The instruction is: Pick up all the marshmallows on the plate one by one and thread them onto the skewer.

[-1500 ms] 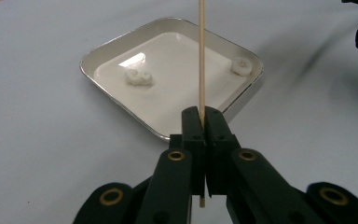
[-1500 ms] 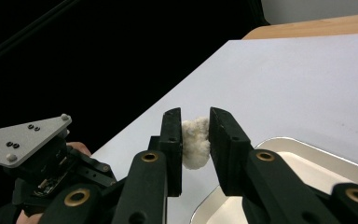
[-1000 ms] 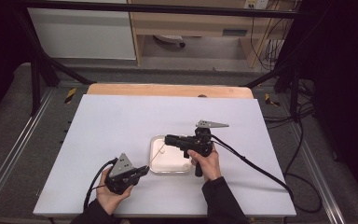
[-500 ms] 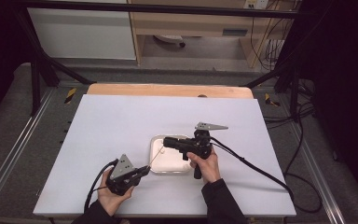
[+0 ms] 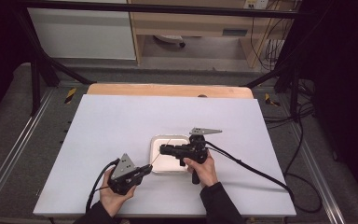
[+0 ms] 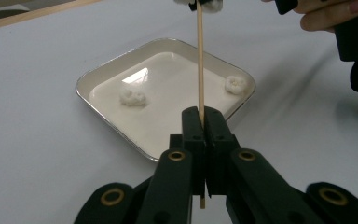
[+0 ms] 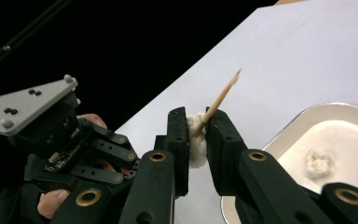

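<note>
the left gripper (image 6: pixel 200 122) is clamped on a thin wooden skewer (image 6: pixel 199 60). the right gripper (image 7: pixel 196 135) squeezes a soft white marshmallow (image 7: pixel 195 140), pierced by the skewer's pointed tip, above the square white tray (image 6: pixel 168 46) on the white counter (image 5: pixel 121 121). two more white marshmallows (image 6: pixel 133 97) lie in the tray, well apart.

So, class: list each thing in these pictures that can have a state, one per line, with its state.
Left gripper: shut on the thin wooden skewer.
Right gripper: shut on a white fluffy lump, skewer tip through it.
Square white tray: flat on the table, holding two loose white lumps.
</note>
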A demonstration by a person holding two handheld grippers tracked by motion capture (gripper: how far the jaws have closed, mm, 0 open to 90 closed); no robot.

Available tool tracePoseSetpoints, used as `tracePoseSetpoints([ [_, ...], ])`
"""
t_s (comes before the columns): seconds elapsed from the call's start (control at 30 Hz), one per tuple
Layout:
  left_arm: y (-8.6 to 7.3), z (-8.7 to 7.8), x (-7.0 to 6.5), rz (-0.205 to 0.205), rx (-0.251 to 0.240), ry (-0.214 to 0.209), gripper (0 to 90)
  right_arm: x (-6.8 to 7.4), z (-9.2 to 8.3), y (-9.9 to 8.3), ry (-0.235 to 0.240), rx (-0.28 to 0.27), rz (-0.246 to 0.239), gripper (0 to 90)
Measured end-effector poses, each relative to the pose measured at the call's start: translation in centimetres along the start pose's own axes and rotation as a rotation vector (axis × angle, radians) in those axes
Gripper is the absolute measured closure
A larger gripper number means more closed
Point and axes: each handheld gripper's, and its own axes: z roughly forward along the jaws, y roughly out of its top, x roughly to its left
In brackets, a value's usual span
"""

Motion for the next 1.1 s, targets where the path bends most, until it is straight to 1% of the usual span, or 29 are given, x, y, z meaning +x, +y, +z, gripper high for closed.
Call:
tracePoseSetpoints([
  [0.1,-0.1,0.3,0.0,-0.01,0.016,0.003,88.8,-0.1,0.5,-0.7,-0.008,0.021,-0.005,80.0],
  [0.2,0.0,0.6,-0.1,-0.025,0.01,-0.005,88.7,0.0,0.7,-1.2,-0.006,0.037,-0.005,79.6],
  [0.3,0.1,1.1,-0.2,-0.038,0.005,-0.003,88.7,0.0,0.9,-1.5,-0.013,0.048,-0.013,79.3],
  [0.5,0.1,1.4,-0.3,-0.039,0.009,-0.001,88.6,0.1,1.1,-1.9,-0.029,0.065,-0.029,77.6],
  [0.57,0.1,1.4,-0.3,-0.041,0.01,0.003,88.6,0.1,1.0,-1.8,-0.037,0.066,-0.036,71.7],
  [0.63,0.1,1.3,-0.1,-0.047,0.007,0.005,88.6,0.2,0.7,-1.6,-0.049,0.062,-0.056,65.0],
  [0.67,0.1,1.3,-0.1,-0.05,0.008,0.005,88.6,0.3,0.5,-1.4,-0.06,0.051,-0.07,58.8],
  [0.7,0.0,1.3,0.0,-0.05,0.009,0.004,88.6,0.4,0.3,-1.2,-0.068,0.046,-0.075,55.3],
  [0.77,0.0,1.2,0.1,-0.057,0.011,0.005,88.6,0.6,-0.2,-0.8,-0.085,0.042,-0.101,48.6],
  [0.8,-0.1,1.2,0.2,-0.059,0.013,0.005,88.6,0.7,-0.4,-0.5,-0.103,0.038,-0.12,42.1],
  [0.83,-0.1,1.1,0.2,-0.063,0.014,0.006,88.6,0.7,-0.6,-0.4,-0.118,0.036,-0.131,37.5],
  [0.87,-0.1,1.1,0.3,-0.065,0.013,0.007,88.6,0.8,-0.8,-0.2,-0.142,0.037,-0.148,32.8],
  [0.93,-0.2,0.9,0.5,-0.066,0.016,0.009,88.6,0.8,-1.2,0.0,-0.183,0.052,-0.182,26.8],
  [1.0,-0.2,0.7,0.7,-0.074,0.014,0.009,88.6,0.8,-1.5,0.1,-0.214,0.079,-0.23,19.6],
  [1.03,-0.2,0.6,0.8,-0.079,0.015,0.01,88.6,0.7,-1.6,0.2,-0.224,0.089,-0.242,17.3],
  [1.1,-0.3,0.5,1.0,-0.082,0.018,0.009,88.6,0.6,-1.7,0.2,-0.253,0.119,-0.261,15.7],
])
